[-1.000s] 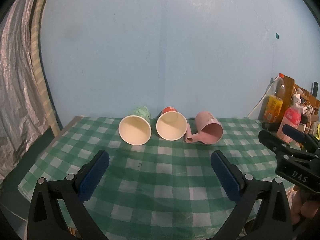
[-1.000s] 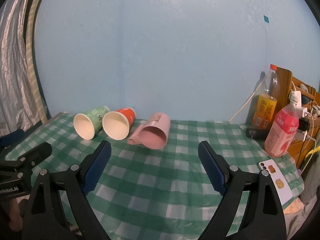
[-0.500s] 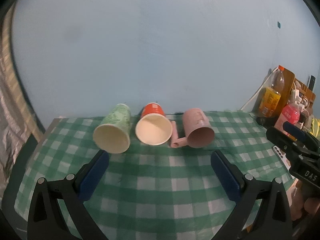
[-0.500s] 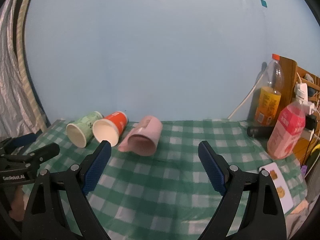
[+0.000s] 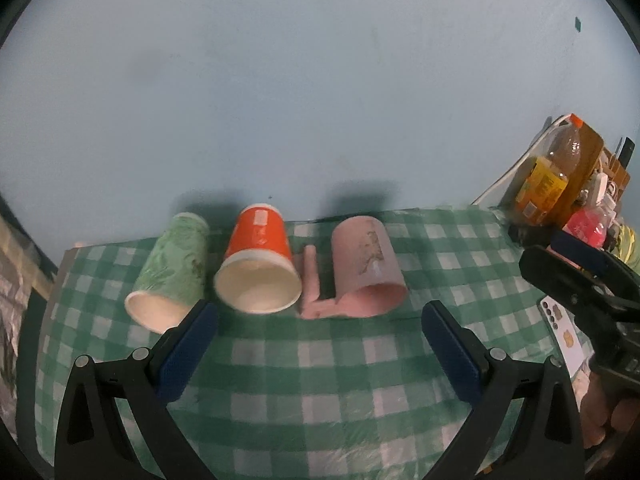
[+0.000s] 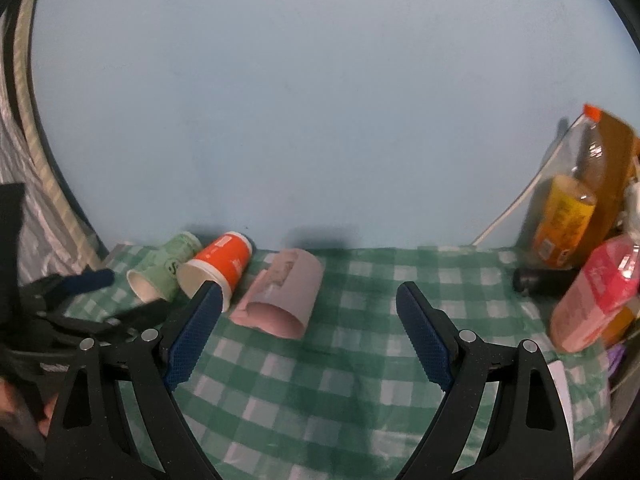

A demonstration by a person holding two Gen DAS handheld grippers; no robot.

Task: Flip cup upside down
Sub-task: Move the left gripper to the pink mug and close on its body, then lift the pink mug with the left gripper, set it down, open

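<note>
Three cups lie on their sides in a row on the green checked tablecloth, mouths toward me: a green paper cup, an orange paper cup and a pink handled mug. They also show in the right wrist view: green cup, orange cup, pink mug. My left gripper is open and empty, just in front of the orange cup and mug. My right gripper is open and empty, close in front of the pink mug.
A blue wall stands right behind the cups. At the right edge are an orange drink bottle, a pink bottle, a dark cylinder, a white cable and a phone. A silver curtain hangs at left.
Both grippers have moved forward and higher toward the cups, which look larger and are seen more from above. The cups have not moved. Both grippers stay open.
</note>
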